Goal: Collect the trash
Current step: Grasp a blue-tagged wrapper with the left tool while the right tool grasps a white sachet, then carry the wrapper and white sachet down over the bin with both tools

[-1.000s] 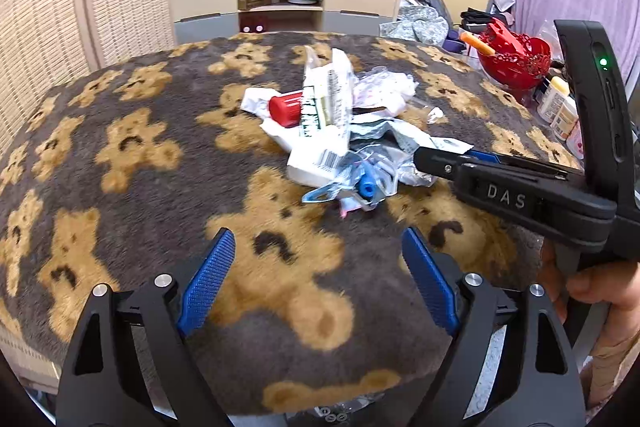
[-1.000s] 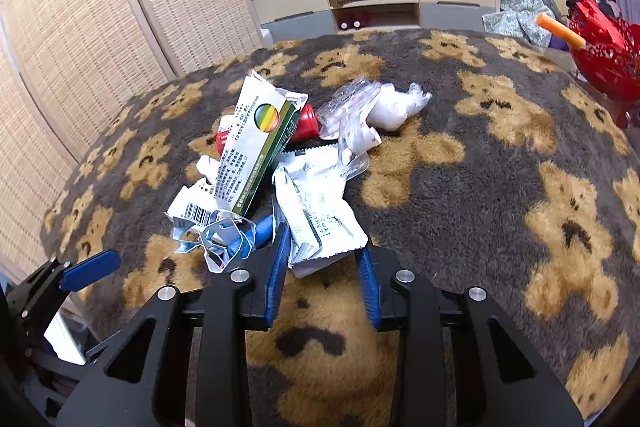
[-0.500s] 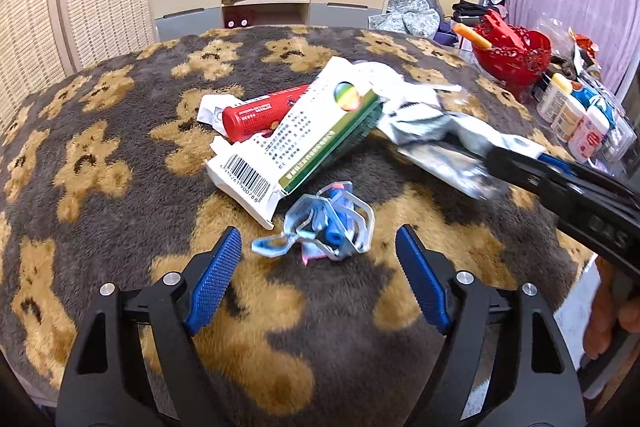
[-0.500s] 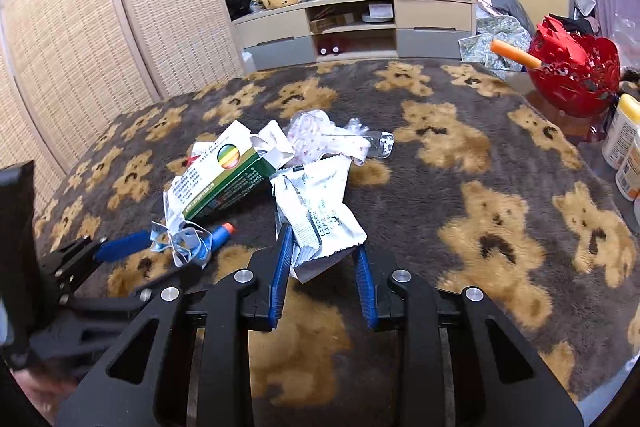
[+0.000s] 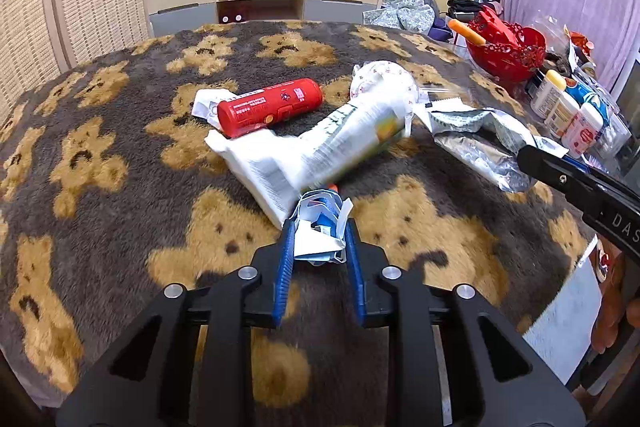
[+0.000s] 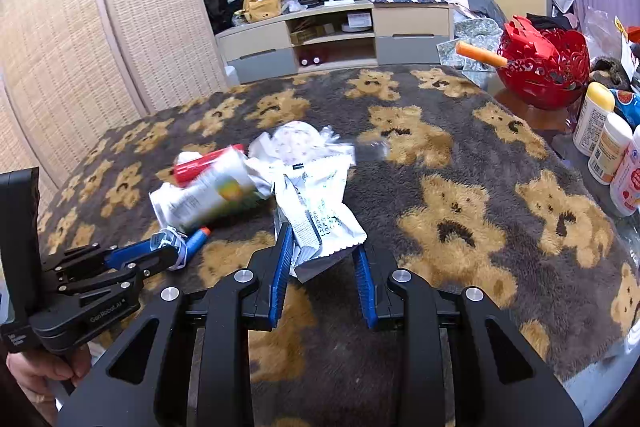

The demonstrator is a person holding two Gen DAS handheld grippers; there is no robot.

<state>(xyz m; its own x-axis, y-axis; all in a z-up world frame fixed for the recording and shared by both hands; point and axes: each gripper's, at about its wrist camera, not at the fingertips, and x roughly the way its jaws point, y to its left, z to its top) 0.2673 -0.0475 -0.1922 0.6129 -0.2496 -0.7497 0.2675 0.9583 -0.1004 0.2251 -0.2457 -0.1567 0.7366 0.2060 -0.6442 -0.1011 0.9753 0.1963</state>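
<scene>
My left gripper (image 5: 319,227) is shut on a crumpled blue and white wrapper (image 5: 320,223); it also shows in the right wrist view (image 6: 172,247). My right gripper (image 6: 322,247) is shut on a white foil snack bag (image 6: 316,203), which shows at the right of the left wrist view (image 5: 480,143). A white and green carton (image 5: 320,151) lies blurred behind the left gripper. A red tube (image 5: 270,107) and a crumpled white plastic bag (image 5: 384,79) lie beyond it on the bear-pattern blanket (image 5: 100,147).
A red openwork bowl (image 6: 544,67) with an orange stick stands at the table's far right. Several white bottles (image 6: 608,151) stand along the right edge. A wicker screen (image 6: 100,27) stands at the left, a TV cabinet (image 6: 340,35) behind.
My left gripper has moved forward and shut on the blue and white wrapper. The carton has shifted. My right gripper still holds the foil bag.
</scene>
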